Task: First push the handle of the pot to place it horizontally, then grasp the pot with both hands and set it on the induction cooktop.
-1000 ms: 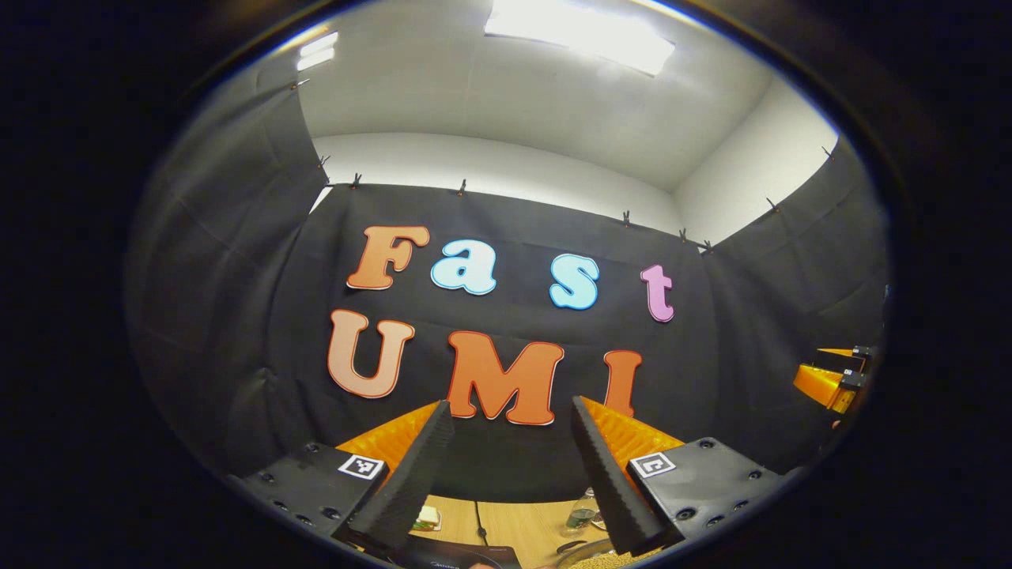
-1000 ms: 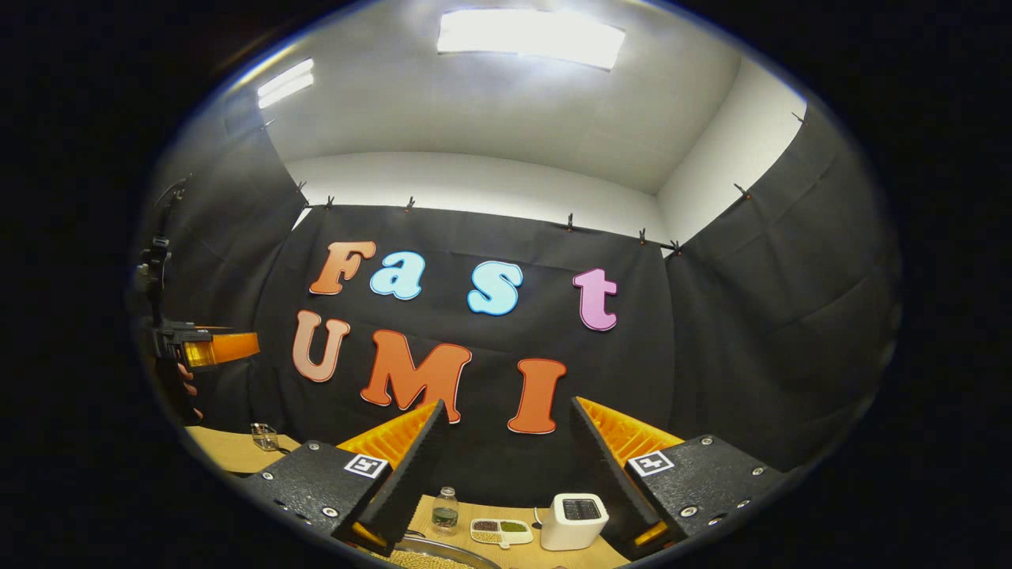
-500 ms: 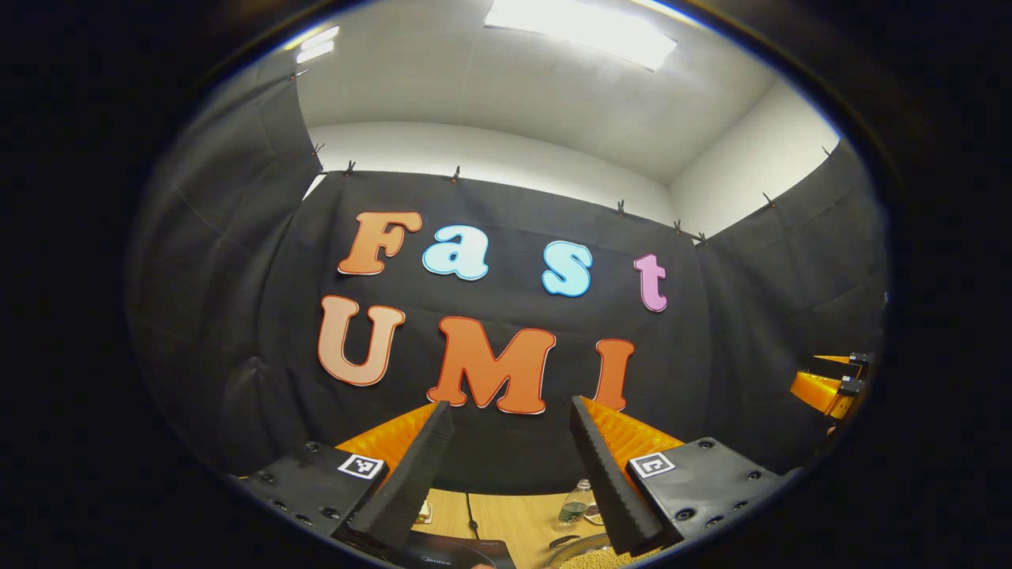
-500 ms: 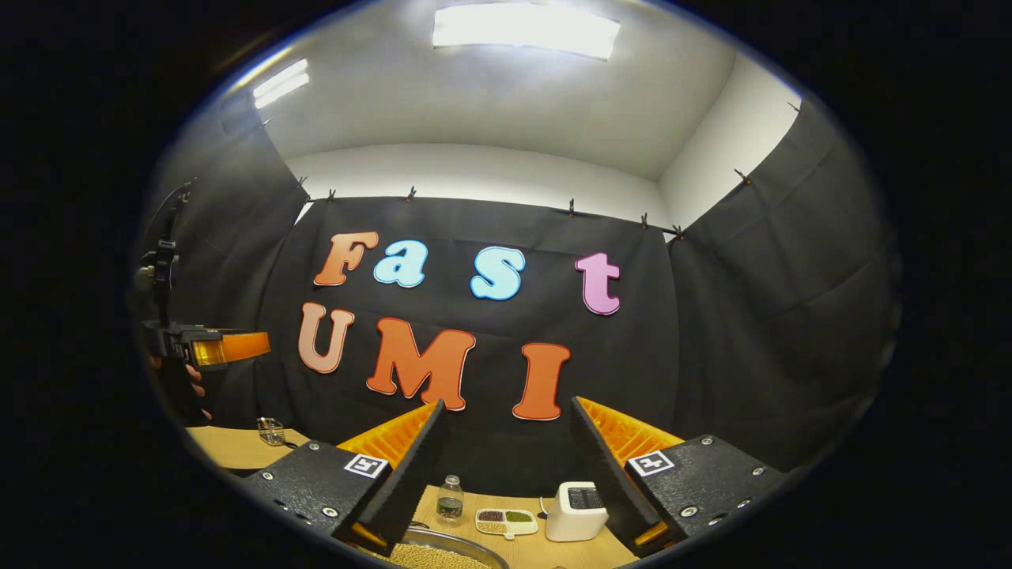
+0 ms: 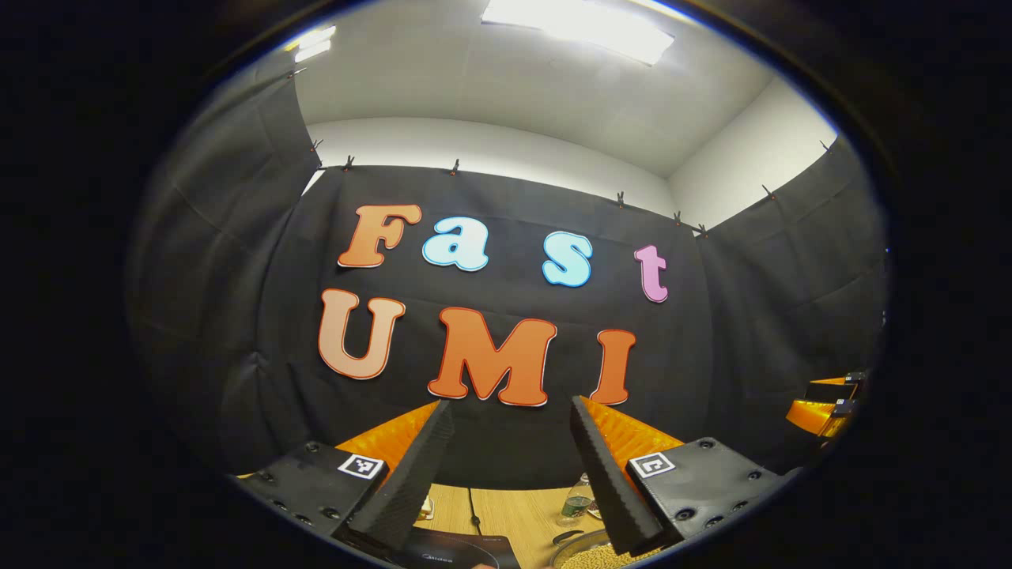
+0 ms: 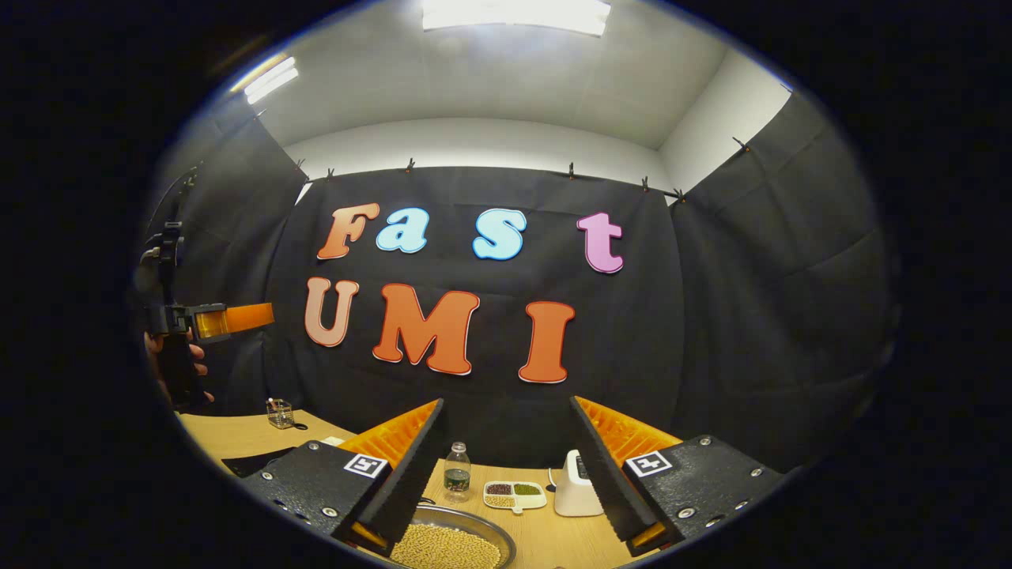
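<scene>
A pale wooden tabletop point(image 6: 237, 435) runs along the foot of black cloth walls, under a white ceiling with bright light panels. And there's the pot point(image 6: 451, 545), low in the right gripper view, a shallow metal pan full of yellowish beans sitting on the tabletop right at the bottom edge; its handle can't be made out here. In the left gripper view its rim point(image 5: 581, 553) peeks up just beside the dark induction cooktop point(image 5: 455, 549), which lies flat on the wood with a cable trailing away behind it. Behind the pot stand a small bottle point(image 6: 456, 472), a divided dish of grains point(image 6: 514, 495) and a white appliance point(image 6: 575, 484). Far left, a little clear holder point(image 6: 280, 413).

The right tongs point(image 6: 506, 474) hang spread wide above the pot, gripping nothing. The left tongs point(image 5: 506, 474) gape apart too, nothing between them, held high over cooktop and pot. Over at the left edge of the right gripper view, a hand point(image 6: 178, 367) holds that left tool aloft.
</scene>
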The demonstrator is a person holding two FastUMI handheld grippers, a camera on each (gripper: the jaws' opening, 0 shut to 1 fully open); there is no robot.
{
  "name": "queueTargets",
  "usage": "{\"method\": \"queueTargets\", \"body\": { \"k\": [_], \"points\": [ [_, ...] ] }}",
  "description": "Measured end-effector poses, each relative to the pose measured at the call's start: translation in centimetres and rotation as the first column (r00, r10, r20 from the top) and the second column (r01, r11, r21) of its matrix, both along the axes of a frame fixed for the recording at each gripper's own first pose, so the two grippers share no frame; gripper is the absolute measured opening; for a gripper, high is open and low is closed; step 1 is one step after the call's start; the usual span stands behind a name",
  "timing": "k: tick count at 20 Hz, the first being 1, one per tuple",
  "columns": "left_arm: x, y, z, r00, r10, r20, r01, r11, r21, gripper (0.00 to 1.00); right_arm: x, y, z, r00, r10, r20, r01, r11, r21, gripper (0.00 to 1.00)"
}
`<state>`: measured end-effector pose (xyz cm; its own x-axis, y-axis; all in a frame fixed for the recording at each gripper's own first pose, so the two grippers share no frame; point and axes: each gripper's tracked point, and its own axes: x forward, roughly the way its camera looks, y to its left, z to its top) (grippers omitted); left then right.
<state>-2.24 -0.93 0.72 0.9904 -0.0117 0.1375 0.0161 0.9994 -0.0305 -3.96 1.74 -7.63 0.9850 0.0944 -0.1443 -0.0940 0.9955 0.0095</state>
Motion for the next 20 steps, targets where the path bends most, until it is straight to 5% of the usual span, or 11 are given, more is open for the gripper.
{"method": "queueTargets", "body": {
  "k": [5, 11, 16, 20],
  "points": [
    [0.1, -0.4, -1.0, 1.000, -0.015, -0.028, 0.014, 1.000, -0.014, 0.97, -1.3, 0.4, -3.7, 0.998, 0.002, -0.069, -0.004, 1.000, -0.023, 0.88],
    [0.0, -0.1, -1.3, 1.000, -0.006, -0.031, 0.007, 1.000, 0.005, 0.97, -3.3, 1.7, -9.2, 0.973, 0.066, -0.223, -0.053, 0.996, 0.067, 0.80],
    [0.3, -0.1, -2.0, 0.999, 0.007, -0.049, -0.005, 0.999, 0.040, 0.97, -5.1, 2.1, -13.8, 0.928, 0.105, -0.356, -0.048, 0.985, 0.166, 0.79],
    [0.4, -0.1, -2.3, 0.999, 0.013, -0.051, -0.011, 0.999, 0.051, 0.97, -7.3, 3.0, -18.1, 0.870, 0.130, -0.476, -0.038, 0.979, 0.199, 0.64]
  ]
}}
